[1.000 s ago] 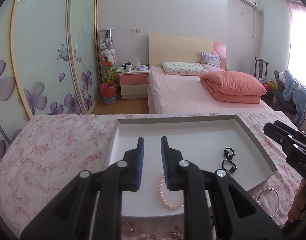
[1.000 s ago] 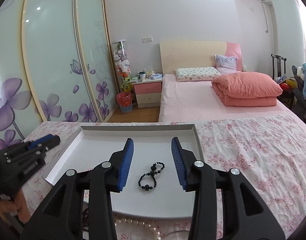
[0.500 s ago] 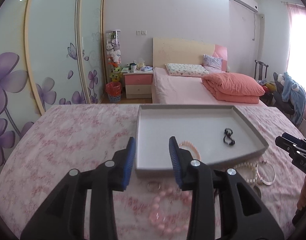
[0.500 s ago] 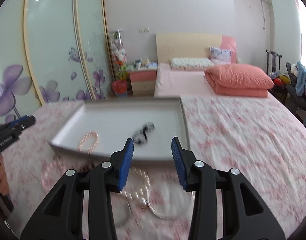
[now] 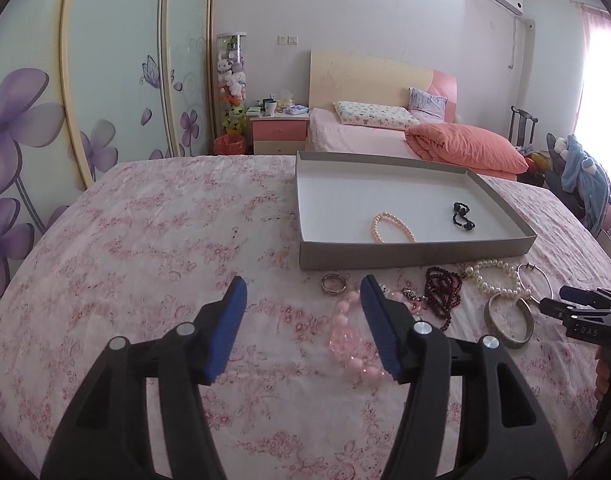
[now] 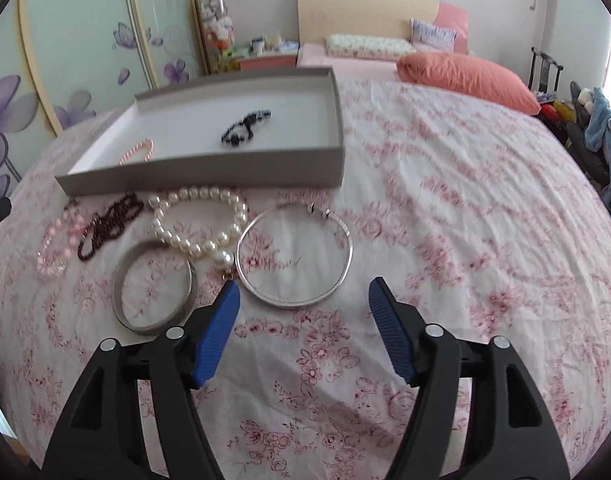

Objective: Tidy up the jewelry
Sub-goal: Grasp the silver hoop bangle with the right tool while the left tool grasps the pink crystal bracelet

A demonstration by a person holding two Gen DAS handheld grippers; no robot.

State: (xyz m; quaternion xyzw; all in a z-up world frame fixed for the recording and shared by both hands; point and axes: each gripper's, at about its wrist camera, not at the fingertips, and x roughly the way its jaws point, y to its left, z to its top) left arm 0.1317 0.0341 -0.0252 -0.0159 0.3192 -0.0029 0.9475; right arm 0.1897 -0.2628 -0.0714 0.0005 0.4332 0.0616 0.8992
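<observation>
A grey tray (image 5: pixel 417 257) sits on the floral bedspread and holds a pink pearl bracelet (image 5: pixel 393 227) and a black bead bracelet (image 5: pixel 461 216). In front of it lie a ring (image 5: pixel 334 283), a pink bead bracelet (image 5: pixel 351 346), dark red beads (image 5: pixel 443 292), a white pearl bracelet (image 6: pixel 197 193), a wide silver bangle (image 6: pixel 119 292) and a thin silver hoop (image 6: pixel 347 256). My left gripper (image 5: pixel 304 286) hovers left of the pink beads, jaws opening, nothing between them. My right gripper (image 6: pixel 305 286) is just short of the thin hoop, jaws opening and empty.
The tray (image 6: pixel 201 176) stands close behind the loose pieces. Floral bedspread (image 6: pixel 465 200) stretches to the right and to the left (image 5: pixel 145 240). A bed with an orange duvet (image 5: pixel 465 148), a nightstand (image 5: pixel 279 132) and a sliding wardrobe (image 5: pixel 105 80) stand beyond.
Both grippers have drawn back from over the tray to the loose jewelry in front of it and tipped downward. Both pairs of jaws stand wider apart than before.
</observation>
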